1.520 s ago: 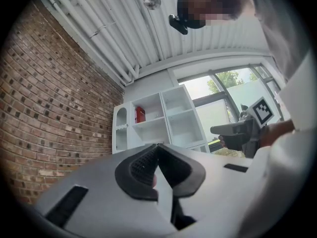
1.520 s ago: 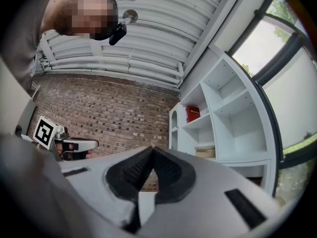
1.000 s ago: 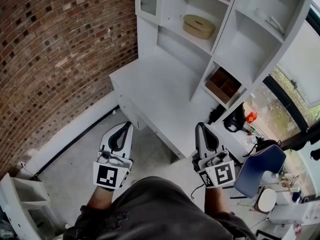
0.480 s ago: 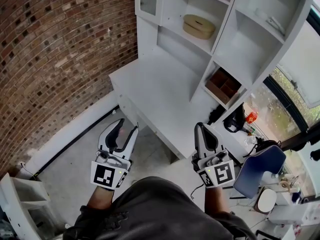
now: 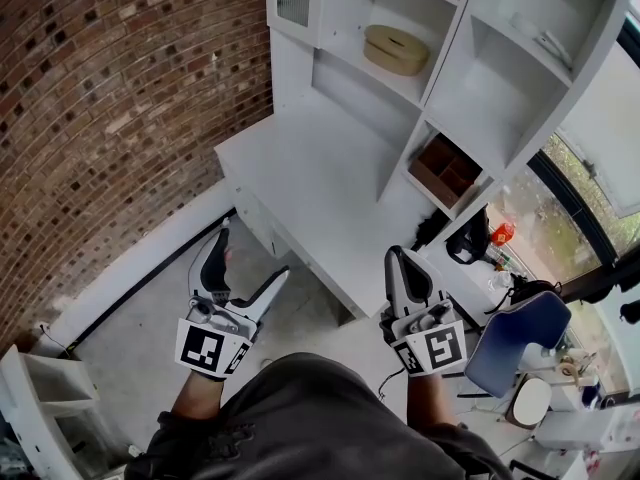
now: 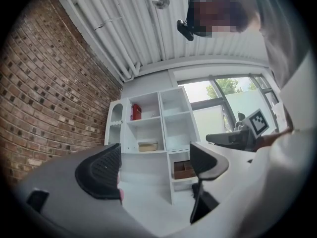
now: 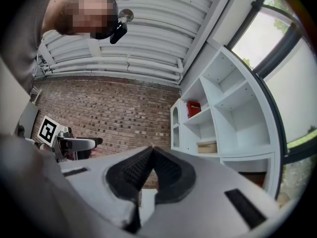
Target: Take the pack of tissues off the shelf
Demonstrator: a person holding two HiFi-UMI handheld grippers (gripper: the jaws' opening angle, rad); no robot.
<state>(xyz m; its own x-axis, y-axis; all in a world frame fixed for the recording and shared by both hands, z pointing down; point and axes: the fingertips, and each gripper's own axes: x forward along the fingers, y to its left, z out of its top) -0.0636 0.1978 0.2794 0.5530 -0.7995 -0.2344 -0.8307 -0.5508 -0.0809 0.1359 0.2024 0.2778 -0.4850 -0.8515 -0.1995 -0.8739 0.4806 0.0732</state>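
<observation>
The pack of tissues (image 5: pixel 393 50) is a flat beige pack lying on a middle shelf of the white shelf unit (image 5: pixel 448 43). It also shows in the left gripper view (image 6: pixel 147 146) and the right gripper view (image 7: pixel 207 147). My left gripper (image 5: pixel 252 253) hangs low over the floor, well short of the shelf; its jaws are opening and stand wide apart with nothing between them (image 6: pixel 154 165). My right gripper (image 5: pixel 393 256) is shut and empty beside the desk's front edge, its pads meeting at the tip (image 7: pixel 151 151).
A white desk (image 5: pixel 310 168) juts out under the shelves. A brown box (image 5: pixel 447 168) sits in a lower cubby and a red box (image 6: pixel 135 112) on an upper shelf. A brick wall (image 5: pixel 110 98) stands left, a blue chair (image 5: pixel 515 338) right, a small white rack (image 5: pixel 40 398) bottom left.
The left gripper's jaws went from shut to wide open, and it shifted slightly left and down. The right gripper has stayed shut and almost still.
</observation>
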